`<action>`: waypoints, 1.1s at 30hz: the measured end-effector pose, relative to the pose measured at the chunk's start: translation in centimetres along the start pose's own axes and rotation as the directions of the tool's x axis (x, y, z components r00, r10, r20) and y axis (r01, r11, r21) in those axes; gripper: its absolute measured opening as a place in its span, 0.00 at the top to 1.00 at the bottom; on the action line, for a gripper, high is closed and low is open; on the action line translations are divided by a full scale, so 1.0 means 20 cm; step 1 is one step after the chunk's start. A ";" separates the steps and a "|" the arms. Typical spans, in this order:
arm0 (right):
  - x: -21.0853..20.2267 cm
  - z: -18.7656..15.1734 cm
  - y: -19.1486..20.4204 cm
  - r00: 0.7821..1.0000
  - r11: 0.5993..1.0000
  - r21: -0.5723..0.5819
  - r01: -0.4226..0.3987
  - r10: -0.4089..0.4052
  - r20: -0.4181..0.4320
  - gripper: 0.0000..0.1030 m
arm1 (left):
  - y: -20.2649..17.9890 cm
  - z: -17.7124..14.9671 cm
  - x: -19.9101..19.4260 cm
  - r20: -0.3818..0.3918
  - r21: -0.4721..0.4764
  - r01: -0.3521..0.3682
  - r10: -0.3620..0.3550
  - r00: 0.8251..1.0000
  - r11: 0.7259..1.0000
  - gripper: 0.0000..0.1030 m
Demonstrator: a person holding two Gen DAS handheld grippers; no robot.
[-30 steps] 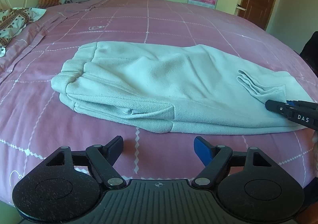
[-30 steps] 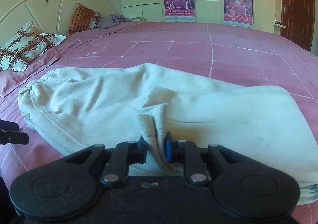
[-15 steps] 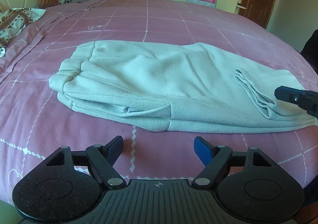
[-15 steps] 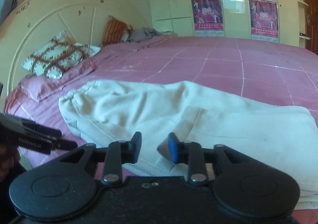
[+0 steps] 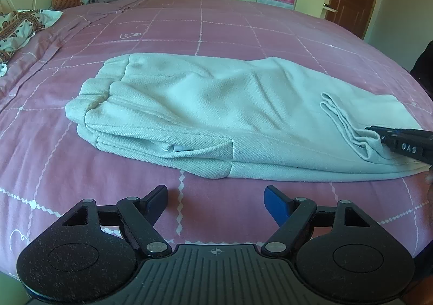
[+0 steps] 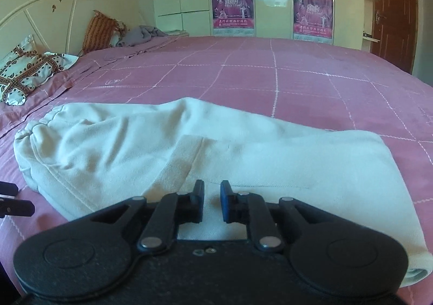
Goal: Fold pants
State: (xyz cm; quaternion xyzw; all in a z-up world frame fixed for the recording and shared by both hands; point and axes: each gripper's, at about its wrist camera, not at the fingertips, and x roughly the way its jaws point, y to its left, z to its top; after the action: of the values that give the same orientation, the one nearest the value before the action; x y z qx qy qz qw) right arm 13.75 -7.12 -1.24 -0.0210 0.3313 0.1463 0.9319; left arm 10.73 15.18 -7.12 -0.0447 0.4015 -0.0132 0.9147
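Pale cream pants [image 5: 216, 112] lie folded lengthwise on the pink bed, waistband to the left, leg cuffs [image 5: 343, 118] doubled back on top at the right. My left gripper [image 5: 216, 196] hangs open over bare bedspread just in front of the pants, with nothing between its fingers. My right gripper [image 6: 212, 196] sits low over the cuff end; its jaws are closing to a narrow gap. Pants fabric [image 6: 243, 158] shows through that gap, and I see neither pad pressing on it. In the left wrist view the right gripper [image 5: 372, 131] touches the cuff edge.
The pink checked bedspread [image 5: 243, 29] stretches well beyond the pants. Patterned pillows [image 6: 24, 72], an orange cushion [image 6: 100, 31] and a grey garment [image 6: 143, 34] lie by the headboard. A wardrobe with posters and a brown door [image 6: 392, 7] stand behind.
My right gripper let go of the pinched cuff fold, lifted away, then came back down over the cuff, which now lies flat. The left gripper has not moved.
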 end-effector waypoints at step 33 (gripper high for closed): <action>-0.06 0.03 -0.65 0.961 0.952 0.184 0.245 -0.263 0.086 0.74 | 0.27 0.02 0.02 0.102 -0.354 0.072 -0.038 0.994 0.932 0.25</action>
State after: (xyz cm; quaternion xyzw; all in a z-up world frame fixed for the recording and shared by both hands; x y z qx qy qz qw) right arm 17.03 -19.82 -0.74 0.0249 0.2856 -0.0031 0.9580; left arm 11.27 20.53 -7.55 -0.2220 0.3524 0.0362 0.9084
